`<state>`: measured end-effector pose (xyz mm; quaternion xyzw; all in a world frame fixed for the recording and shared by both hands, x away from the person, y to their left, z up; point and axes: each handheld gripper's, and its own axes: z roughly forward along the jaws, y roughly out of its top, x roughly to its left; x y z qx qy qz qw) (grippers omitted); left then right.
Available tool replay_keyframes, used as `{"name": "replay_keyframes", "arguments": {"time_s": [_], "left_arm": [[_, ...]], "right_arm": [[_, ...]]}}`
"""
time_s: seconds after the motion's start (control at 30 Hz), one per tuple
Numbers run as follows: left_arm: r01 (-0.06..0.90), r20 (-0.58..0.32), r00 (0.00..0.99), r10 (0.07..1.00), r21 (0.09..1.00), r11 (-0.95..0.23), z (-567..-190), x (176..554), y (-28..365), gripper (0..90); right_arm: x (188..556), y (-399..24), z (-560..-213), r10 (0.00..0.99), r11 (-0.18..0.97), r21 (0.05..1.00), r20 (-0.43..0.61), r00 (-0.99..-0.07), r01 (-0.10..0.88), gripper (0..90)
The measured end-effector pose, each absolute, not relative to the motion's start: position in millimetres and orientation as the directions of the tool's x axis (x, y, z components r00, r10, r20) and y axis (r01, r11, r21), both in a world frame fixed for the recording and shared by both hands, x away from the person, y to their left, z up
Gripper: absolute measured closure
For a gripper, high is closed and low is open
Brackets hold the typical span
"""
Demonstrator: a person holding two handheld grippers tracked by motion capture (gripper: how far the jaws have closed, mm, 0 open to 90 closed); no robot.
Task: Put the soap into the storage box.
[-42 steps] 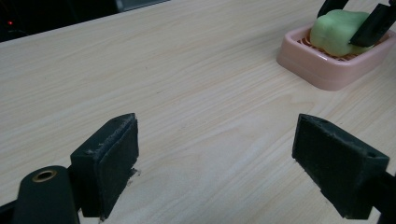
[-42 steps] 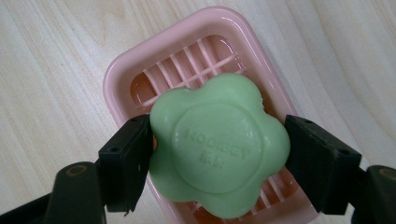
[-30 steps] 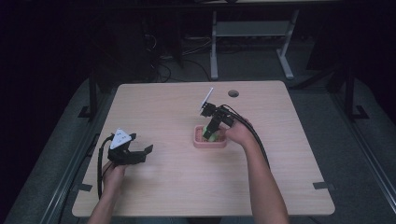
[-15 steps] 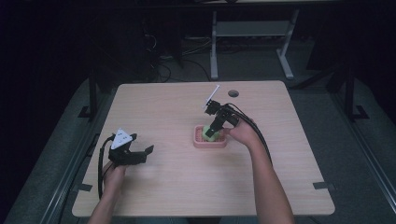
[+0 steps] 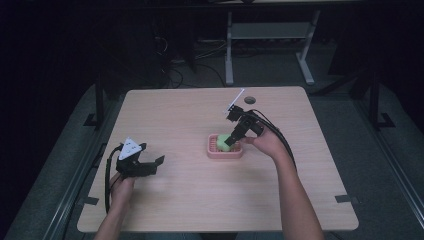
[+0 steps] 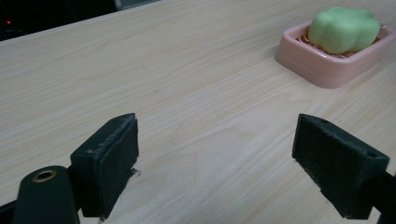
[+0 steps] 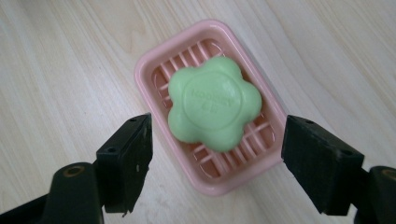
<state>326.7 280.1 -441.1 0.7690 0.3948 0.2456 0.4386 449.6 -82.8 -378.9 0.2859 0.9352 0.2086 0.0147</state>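
Observation:
A green flower-shaped soap (image 7: 214, 108) lies in a pink slatted soap dish (image 7: 154, 60) near the middle of the table (image 5: 190, 115). My right gripper (image 7: 219, 161) hovers just above the dish, open, its jaws wide on either side of the soap without touching it. In the high view the right gripper (image 5: 233, 140) points down at the soap (image 5: 223, 141) in the dish (image 5: 225, 153). My left gripper (image 5: 156, 162) rests low over the table at the left, open and empty. From the left gripper (image 6: 215, 172) view the soap (image 6: 344, 29) and dish (image 6: 322, 70) lie far off at the upper right.
A round cable hole (image 5: 249, 100) sits near the table's far edge. A white desk frame (image 5: 265, 35) and cables stand on the dark floor behind. Bare wood lies between the two grippers and along the front.
The right gripper has shifted slightly over the dish; its jaws now stand apart around the soap. The left gripper has stayed put.

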Motion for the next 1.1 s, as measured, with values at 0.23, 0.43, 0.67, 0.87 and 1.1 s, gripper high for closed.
{"name": "replay_keyframes", "arguments": {"time_s": [0.23, 0.43, 0.67, 0.87, 1.1], "left_arm": [[0.393, 0.036, 0.571, 0.820, 0.865, -0.312, -441, 327, 280, 14.3], [0.393, 0.035, 0.571, 0.820, 0.866, -0.310, -441, 327, 280, 14.3], [0.394, 0.035, 0.572, 0.819, 0.865, -0.312, -442, 327, 279, 14.3], [0.394, 0.034, 0.572, 0.819, 0.865, -0.311, -442, 327, 279, 14.3], [0.394, 0.035, 0.572, 0.819, 0.865, -0.311, -442, 326, 279, 14.4]], "right_arm": [[445, -95, -375, 0.550, 0.747, 0.391, 0.090, -0.830, 0.538, 24.5], [438, -106, -371, 0.561, 0.730, 0.413, 0.093, -0.823, 0.544, 24.5], [431, -118, -375, 0.574, 0.723, 0.403, 0.103, -0.812, 0.562, 24.2], [427, -125, -375, 0.580, 0.715, 0.410, 0.103, -0.808, 0.566, 23.9], [421, -134, -377, 0.587, 0.706, 0.417, 0.108, -0.803, 0.572, 23.9]]}}
